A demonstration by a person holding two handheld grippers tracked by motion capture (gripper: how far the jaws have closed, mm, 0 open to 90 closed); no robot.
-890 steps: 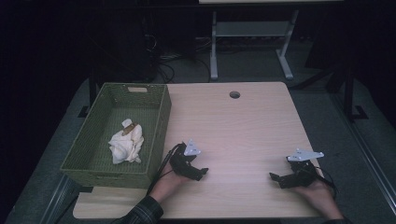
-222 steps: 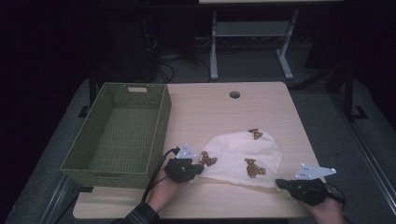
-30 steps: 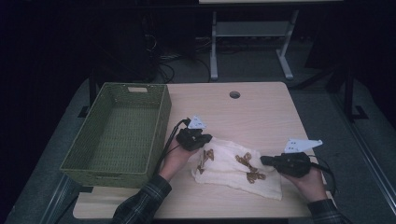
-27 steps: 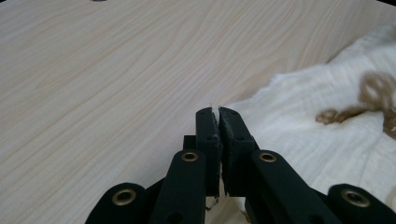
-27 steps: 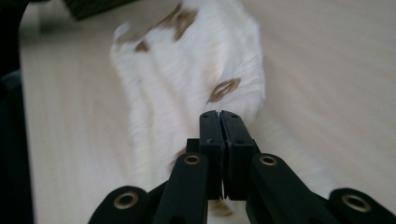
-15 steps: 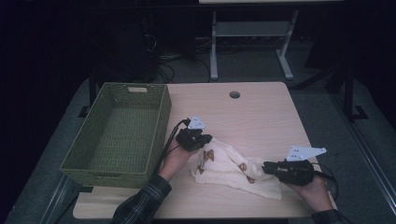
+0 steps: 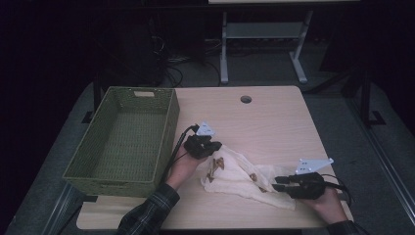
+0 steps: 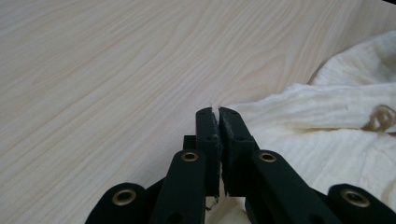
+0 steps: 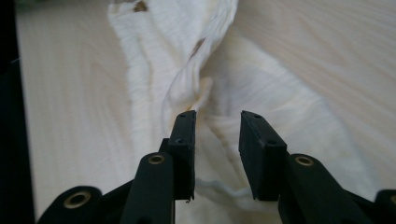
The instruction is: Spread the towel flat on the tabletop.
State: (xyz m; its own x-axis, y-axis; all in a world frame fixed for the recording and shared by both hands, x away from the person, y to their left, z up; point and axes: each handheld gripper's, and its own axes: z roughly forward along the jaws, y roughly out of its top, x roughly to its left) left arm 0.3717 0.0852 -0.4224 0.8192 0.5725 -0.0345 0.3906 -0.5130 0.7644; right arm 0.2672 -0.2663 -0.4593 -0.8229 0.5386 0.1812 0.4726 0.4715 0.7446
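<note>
High view: green basket [image 7: 88, 166] bare inside

High view was dim, bkgd near black beyond the surface [image 7: 274, 122]. Gripper views were brighter, evenly lit; near fingers [image 8: 208, 135] slightly soft.

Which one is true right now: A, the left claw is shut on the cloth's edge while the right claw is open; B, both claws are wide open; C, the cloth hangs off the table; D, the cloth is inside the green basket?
A: the left claw pinches the cloth edge, and the right claw gapes over it.
</note>
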